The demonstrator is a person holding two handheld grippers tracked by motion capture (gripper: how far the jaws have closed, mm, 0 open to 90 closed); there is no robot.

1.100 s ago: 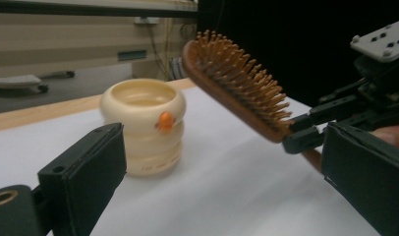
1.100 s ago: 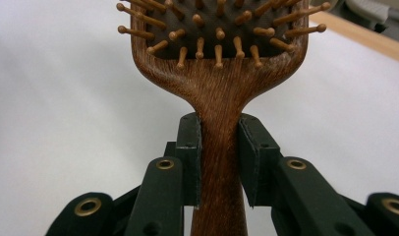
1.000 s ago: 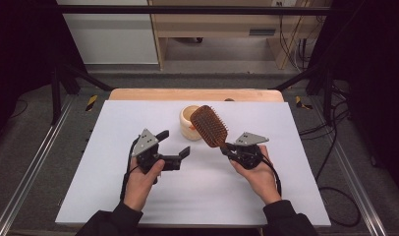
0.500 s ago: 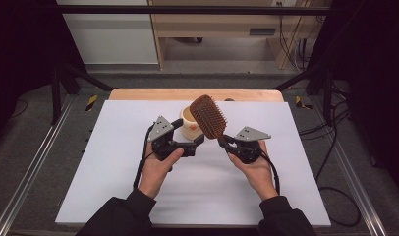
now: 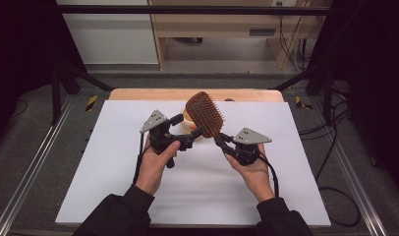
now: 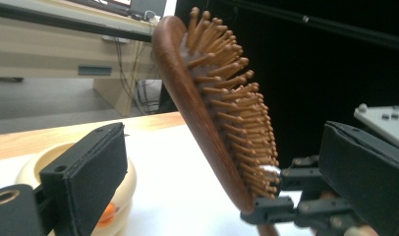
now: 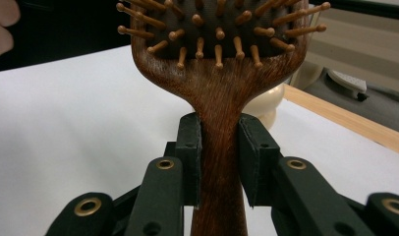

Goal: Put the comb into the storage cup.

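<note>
A wooden paddle hairbrush (image 5: 205,114) with wooden pins stands tilted above the white sheet, head up. My right gripper (image 5: 220,140) is shut on its handle (image 7: 219,162), both pads pressed to the sides of the handle, right gripper (image 7: 219,132). My left gripper (image 5: 187,125) is open beside the brush head. In the left gripper view the hairbrush (image 6: 207,108) leans between the two wide-apart jaws, left gripper (image 6: 227,162), touching neither pad. The right gripper (image 6: 286,201) shows at the brush's neck.
A cream round object (image 5: 188,118) with an orange spot sits on the sheet right behind the left gripper, cream object (image 6: 25,172). The white sheet (image 5: 114,167) covers a wooden tabletop (image 5: 138,94). Metal rails (image 5: 35,162) run along both sides.
My left gripper has moved right and up, from open table to the side of the brush head. The right gripper has raised the brush a little more upright.
</note>
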